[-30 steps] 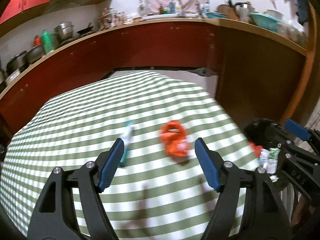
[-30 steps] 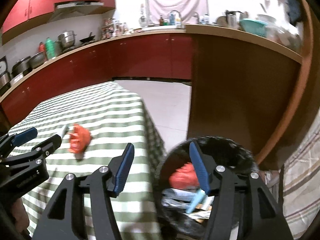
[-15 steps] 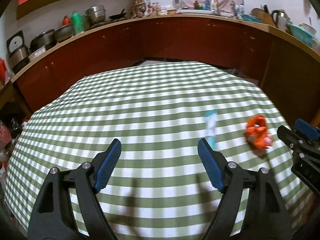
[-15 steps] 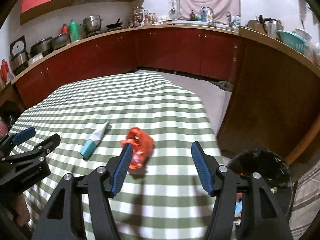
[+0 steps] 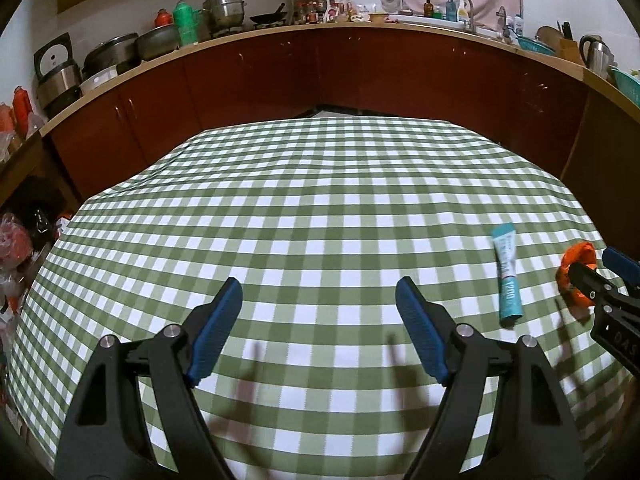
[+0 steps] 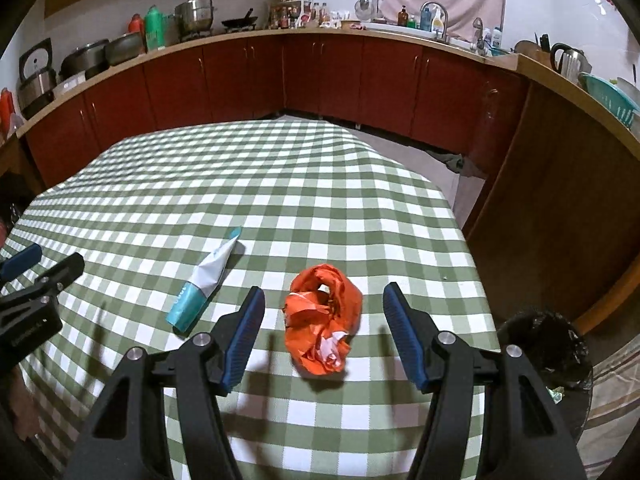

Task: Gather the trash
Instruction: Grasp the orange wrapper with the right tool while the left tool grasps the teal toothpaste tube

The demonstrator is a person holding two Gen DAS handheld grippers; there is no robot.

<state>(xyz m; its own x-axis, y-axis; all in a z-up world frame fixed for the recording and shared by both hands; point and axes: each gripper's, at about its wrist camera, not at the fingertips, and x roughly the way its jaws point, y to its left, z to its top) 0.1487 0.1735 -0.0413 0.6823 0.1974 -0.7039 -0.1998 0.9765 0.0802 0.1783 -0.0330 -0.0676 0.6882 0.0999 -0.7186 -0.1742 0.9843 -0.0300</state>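
A crumpled orange plastic bag (image 6: 320, 320) lies on the green-checked tablecloth (image 6: 280, 184) near its right front corner. My right gripper (image 6: 324, 294) hovers open just over it, one finger on each side and neither pad touching. A teal and white tube (image 6: 208, 280) lies to the left of the bag. In the left wrist view the tube (image 5: 507, 280) and the orange bag (image 5: 578, 254) sit far right, the bag partly behind the right gripper. My left gripper (image 5: 318, 284) is open over bare cloth (image 5: 300, 200), with nothing between its fingers.
A black-lined trash bin (image 6: 548, 344) stands on the floor off the table's right front corner. Dark red cabinets (image 6: 320, 76) with pots, bottles and a sink wrap the back and right. Bags and clutter (image 5: 24, 248) sit on the floor at the left.
Both grippers have swung left, away from the bin and over the table. The orange bag now lies between the right fingers; in the left view the tube and bag slid to the right edge.
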